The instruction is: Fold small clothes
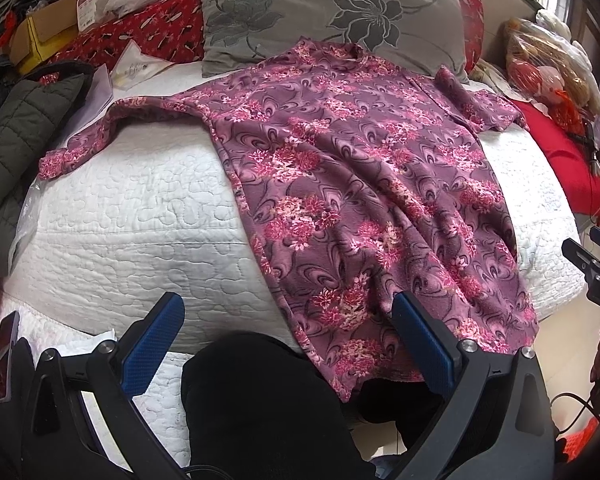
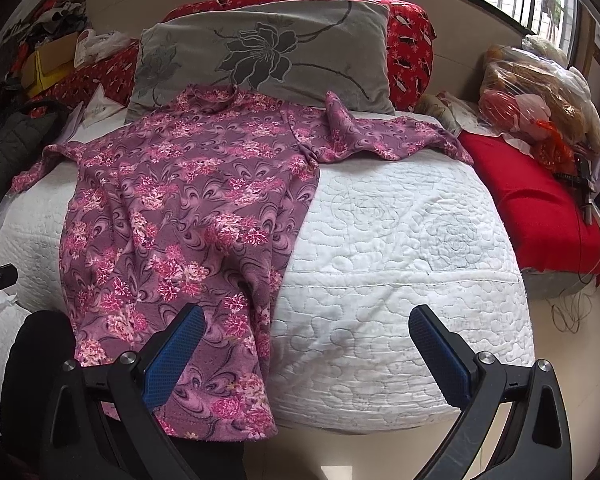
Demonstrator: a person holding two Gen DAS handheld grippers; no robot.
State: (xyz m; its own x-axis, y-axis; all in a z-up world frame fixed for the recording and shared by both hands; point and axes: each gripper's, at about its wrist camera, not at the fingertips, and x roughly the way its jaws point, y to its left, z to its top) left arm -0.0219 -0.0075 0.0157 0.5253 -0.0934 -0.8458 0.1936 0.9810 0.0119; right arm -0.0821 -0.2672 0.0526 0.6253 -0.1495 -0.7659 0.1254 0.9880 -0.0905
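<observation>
A purple long-sleeved top with pink flowers (image 1: 364, 184) lies spread flat on the white quilted bed (image 1: 132, 216), collar toward the pillow, hem hanging over the near edge. It also shows in the right wrist view (image 2: 188, 208). Both sleeves lie out to the sides. My left gripper (image 1: 288, 340) is open and empty above the near bed edge, its right finger over the hem. My right gripper (image 2: 304, 348) is open and empty, its left finger over the hem's right corner. The right gripper's tip shows at the edge of the left wrist view (image 1: 592, 264).
A grey flowered pillow (image 1: 332, 12) and red bedding (image 1: 148, 24) lie at the head of the bed. A dark padded jacket (image 1: 16, 128) lies at the left. A red cushion (image 2: 540, 192) and plastic bags (image 2: 540, 88) sit at the right. My dark-clothed knee (image 1: 260, 400) is below the bed edge.
</observation>
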